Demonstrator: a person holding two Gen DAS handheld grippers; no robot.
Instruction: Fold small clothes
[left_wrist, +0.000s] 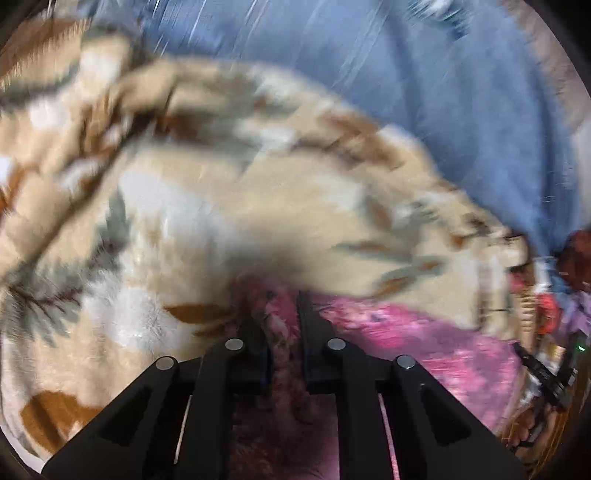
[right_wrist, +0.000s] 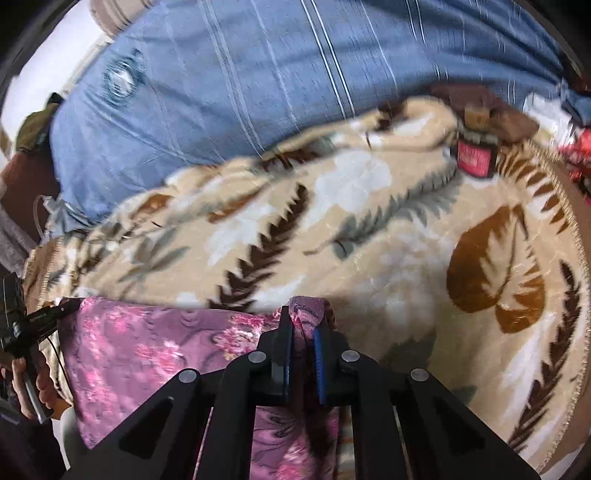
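Gripping the pink floral cloth (left_wrist: 424, 343), the left tongs (left_wrist: 282, 314) showed in the left wrist view with both fingers nearly closed and a dark, bunched fold of that cloth pinched between them. The cloth spread away to the right of the tongs and ran down under them; its far corner was hidden by the black frame. Ahead and to the left lay the beige leaf-print blanket (left_wrist: 184, 206), and beyond it, further ahead, the blue striped sheet (left_wrist: 424, 92). The whole view was smeared by motion blur, so fine detail of the grip could not be told.

In the right wrist view, the right tongs (right_wrist: 303, 328) were likewise almost shut, their blue-padded fingers clamping a rolled edge of the same cloth (right_wrist: 147, 354), which poked up just past the tips. From there the cloth stretched to the left as a fairly taut panel, its top edge running towards the other tongs' handle and the hand (right_wrist: 33, 380) at the far left. The blanket (right_wrist: 406, 240) filled the space ahead and to the right; the sheet (right_wrist: 240, 74) lay beyond it. A small pink label (right_wrist: 474, 157) sat on the blanket far ahead to the right.

By my reading, the step in hand was carrying the cloth, held at two points along one edge, over the blanket for a fold. The next move would call for keeping both grips firm and level, bringing the held edge across to meet the opposite one, then lowering it flat before letting go.
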